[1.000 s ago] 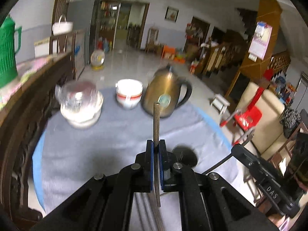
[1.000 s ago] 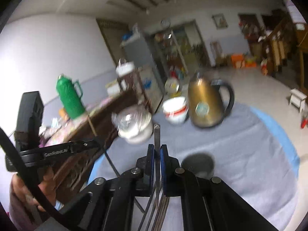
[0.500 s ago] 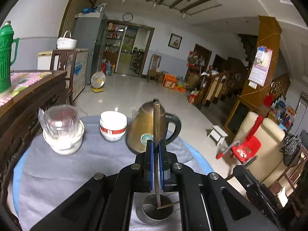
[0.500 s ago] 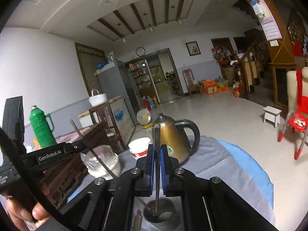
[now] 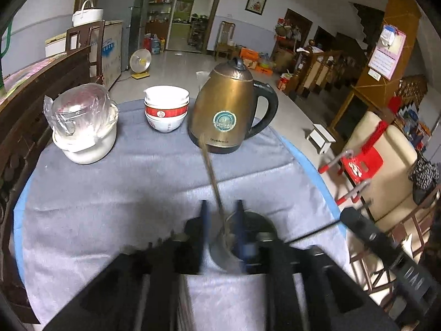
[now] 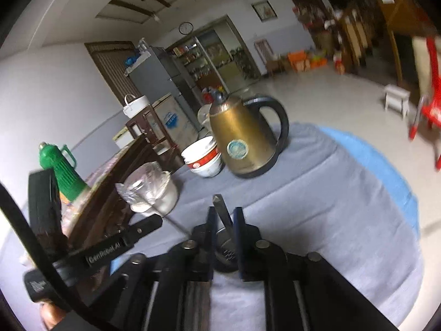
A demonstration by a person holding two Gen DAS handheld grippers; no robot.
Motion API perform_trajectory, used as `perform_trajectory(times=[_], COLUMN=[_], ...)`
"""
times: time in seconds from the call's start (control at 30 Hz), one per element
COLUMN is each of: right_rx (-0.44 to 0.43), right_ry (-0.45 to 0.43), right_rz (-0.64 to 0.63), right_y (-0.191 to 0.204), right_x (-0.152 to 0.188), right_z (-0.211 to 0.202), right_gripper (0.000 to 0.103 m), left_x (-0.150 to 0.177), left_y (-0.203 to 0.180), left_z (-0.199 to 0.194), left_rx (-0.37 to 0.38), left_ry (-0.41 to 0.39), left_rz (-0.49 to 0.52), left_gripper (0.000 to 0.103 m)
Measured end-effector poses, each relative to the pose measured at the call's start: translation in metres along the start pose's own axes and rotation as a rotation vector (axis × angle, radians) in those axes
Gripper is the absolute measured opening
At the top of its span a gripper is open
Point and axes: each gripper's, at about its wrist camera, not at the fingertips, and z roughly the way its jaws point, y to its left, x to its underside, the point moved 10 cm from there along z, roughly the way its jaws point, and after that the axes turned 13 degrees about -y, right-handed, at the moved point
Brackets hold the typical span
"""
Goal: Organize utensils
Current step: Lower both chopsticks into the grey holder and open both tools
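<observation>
Left claw (image 5: 222,220): jaws have just been opening and stand partly apart over the cup (image 5: 228,251); a chopstick (image 5: 210,171) leans loose between them, its lower end in the cup, neither pad pressing on it as far as the blur allows.
Bowl and jar (image 5: 82,127): far left on the table (image 5: 110,198), wrapped in clear plastic, apart from the work.
Bowls (image 5: 166,110): stacked white and red, between the wrapped jar and the kettle.
Kettle (image 5: 228,110): bronze, at the far edge, well behind the cup.
Cup: metal, low in the middle of both views, just under the fingers; the utensils go here.
Right claw (image 6: 223,218): jaws have also just been opening, now narrowly apart; a dark flat handle (image 6: 222,211) rises between them from the cup (image 6: 226,248), seemingly freed, though whether a pad brushes it cannot be told.
Progress: judging by how things lie, two utensils stand in the cup and both releases look finished or nearly so. No other loose utensils show on the cloth, so little seems left beyond drawing both claws clear without tipping the cup.
</observation>
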Motion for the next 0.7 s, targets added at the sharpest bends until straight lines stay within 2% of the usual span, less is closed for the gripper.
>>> perform_trajectory(times=[0.03,0.07,0.1,0.17,0.2,0.23,0.27,0.3,0.33,0.43,0.53,0.57,0.63,0.7], right_rx=[-0.014,-0.023,-0.035,-0.057,-0.060,-0.073,-0.086,-0.102,-0.111,-0.132,-0.124,-0.119,-0.110,-0.090], right_ry=[-0.004,-0.012,-0.030,-0.094,-0.099,-0.101,-0.098,-0.081,-0.062,0.011,0.101,0.149,0.253,0.354], right_rz=[0.024,0.039,0.056,0.070,0.065,0.062,0.067,0.067,0.062,0.018,-0.038,-0.050,-0.063,-0.075], right_y=[-0.002,-0.005,-0.006,-0.008,-0.008,-0.009,-0.007,-0.006,-0.004,0.007,0.022,0.026,0.030,0.030], right_x=[0.001,0.002,0.003,0.000,0.000,0.004,0.003,0.010,0.015,0.047,0.084,0.102,0.136,0.173], right_z=[-0.004,-0.007,-0.014,-0.031,-0.035,-0.043,-0.044,-0.048,-0.050,-0.052,-0.042,-0.034,-0.017,0.000], right_gripper=[0.042,0.056,0.078,0.078,0.076,0.070,0.062,0.048,0.041,0.037,0.035,0.033,0.023,0.020], left_x=[0.002,0.003,0.003,0.010,0.014,0.019,0.027,0.033,0.041,0.071,0.104,0.115,0.136,0.155], left_y=[0.003,0.008,0.011,0.025,0.034,0.045,0.059,0.070,0.084,0.114,0.128,0.131,0.133,0.133], left_z=[-0.006,-0.015,-0.020,-0.033,-0.038,-0.042,-0.046,-0.047,-0.049,-0.052,-0.050,-0.048,-0.046,-0.044], left_rx=[0.003,0.006,0.009,-0.007,-0.023,-0.042,-0.073,-0.097,-0.127,-0.175,-0.172,-0.168,-0.172,-0.164], left_ry=[-0.009,-0.028,-0.034,-0.038,-0.039,-0.034,-0.021,-0.007,0.012,0.069,0.139,0.163,0.207,0.243], left_rz=[0.002,0.005,0.013,0.032,0.033,0.031,0.023,0.016,0.008,-0.035,-0.089,-0.100,-0.108,-0.105], left_gripper=[0.049,0.049,0.049,0.049,0.049,0.049,0.049,0.049,0.049,0.049,0.049,0.049,0.049,0.049])
